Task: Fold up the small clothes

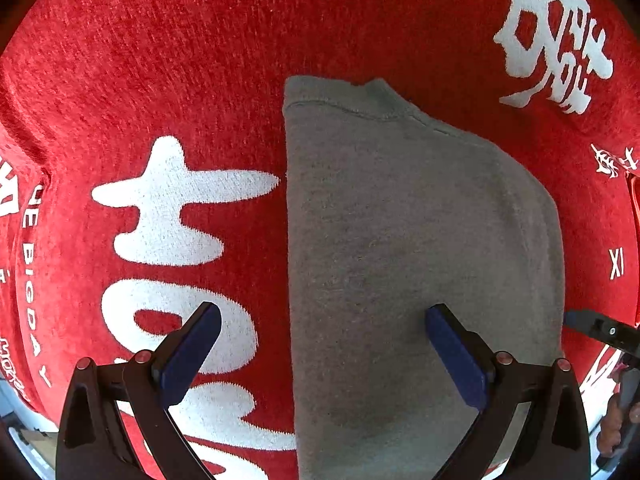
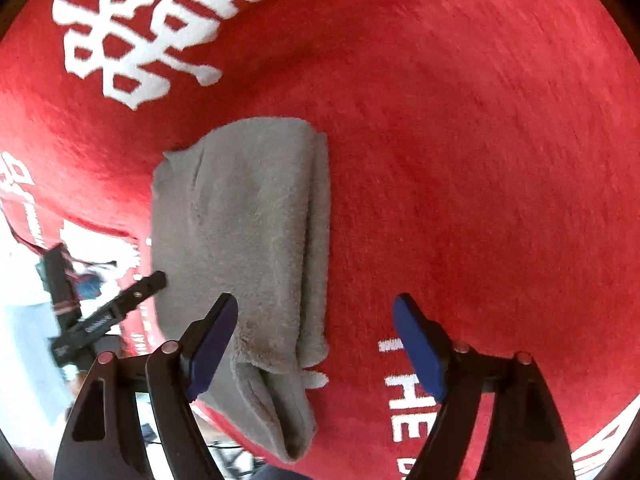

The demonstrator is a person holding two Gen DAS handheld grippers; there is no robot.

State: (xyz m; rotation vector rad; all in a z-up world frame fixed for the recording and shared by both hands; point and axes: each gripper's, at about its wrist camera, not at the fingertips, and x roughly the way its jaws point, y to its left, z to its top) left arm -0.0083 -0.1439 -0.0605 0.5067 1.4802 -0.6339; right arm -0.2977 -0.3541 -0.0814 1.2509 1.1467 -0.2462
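A small grey fleece garment [image 1: 416,248] lies folded lengthwise on a red cloth with white lettering [image 1: 168,80]. My left gripper [image 1: 322,344] is open and empty, held above the garment's left edge near its lower end. In the right wrist view the grey garment [image 2: 248,232] lies left of centre, with its folded layers showing along the right edge. My right gripper [image 2: 316,340] is open and empty, above the garment's lower right corner. The left gripper's finger [image 2: 120,308] shows at the left of that view.
The red cloth [image 2: 460,160] covers the surface all around the garment. Its near edge hangs over the table at the lower left [image 2: 132,344]. The right gripper's finger [image 1: 600,330] shows at the right edge of the left wrist view.
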